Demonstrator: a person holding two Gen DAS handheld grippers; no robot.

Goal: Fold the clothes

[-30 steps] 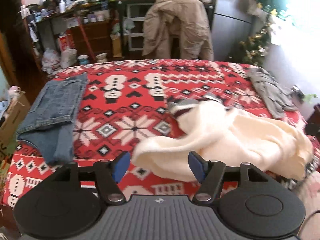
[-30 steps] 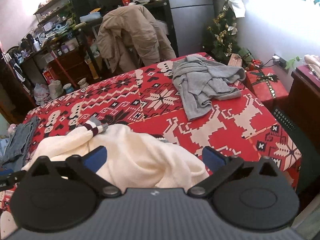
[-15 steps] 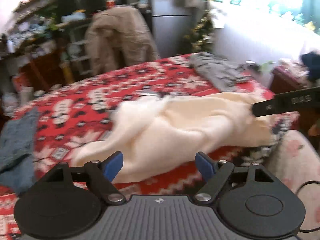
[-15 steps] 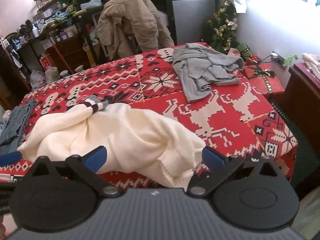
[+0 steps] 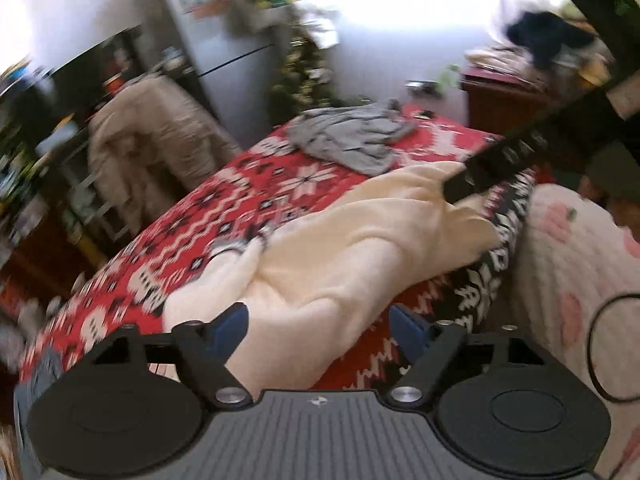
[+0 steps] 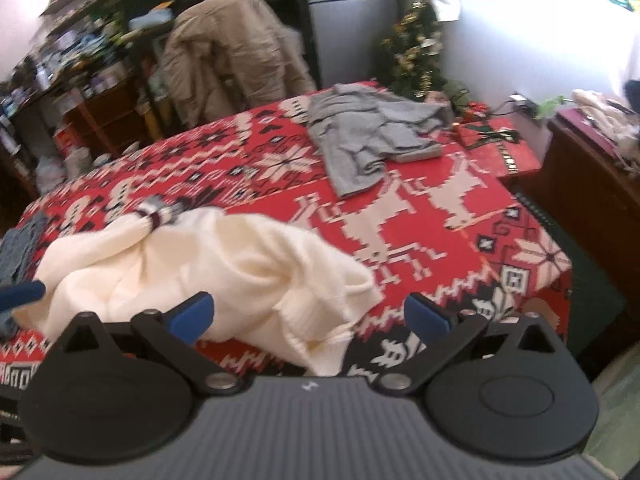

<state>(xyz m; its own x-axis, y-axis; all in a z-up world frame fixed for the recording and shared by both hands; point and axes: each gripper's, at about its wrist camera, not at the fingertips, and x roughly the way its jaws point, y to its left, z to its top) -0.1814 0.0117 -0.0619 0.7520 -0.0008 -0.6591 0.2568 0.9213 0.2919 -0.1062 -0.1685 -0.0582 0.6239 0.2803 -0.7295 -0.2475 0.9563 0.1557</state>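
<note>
A cream sweater lies crumpled near the front edge of the bed, also in the right wrist view. Its striped cuff points toward the far side. My left gripper is open and empty, just in front of the sweater's near end. My right gripper is open and empty, over the sweater's hanging hem. A right finger shows in the left wrist view at the sweater's far end. A left fingertip shows at the left of the right wrist view.
A red patterned blanket covers the bed. A grey garment lies at the far right, also in the left wrist view. Folded jeans lie at the left edge. A tan jacket hangs on a chair behind. A red gift box and wooden cabinet stand to the right.
The left wrist view has swung right and now faces along the sweater toward the right gripper. The right gripper has drawn back toward the bed's front edge. Both stay open.
</note>
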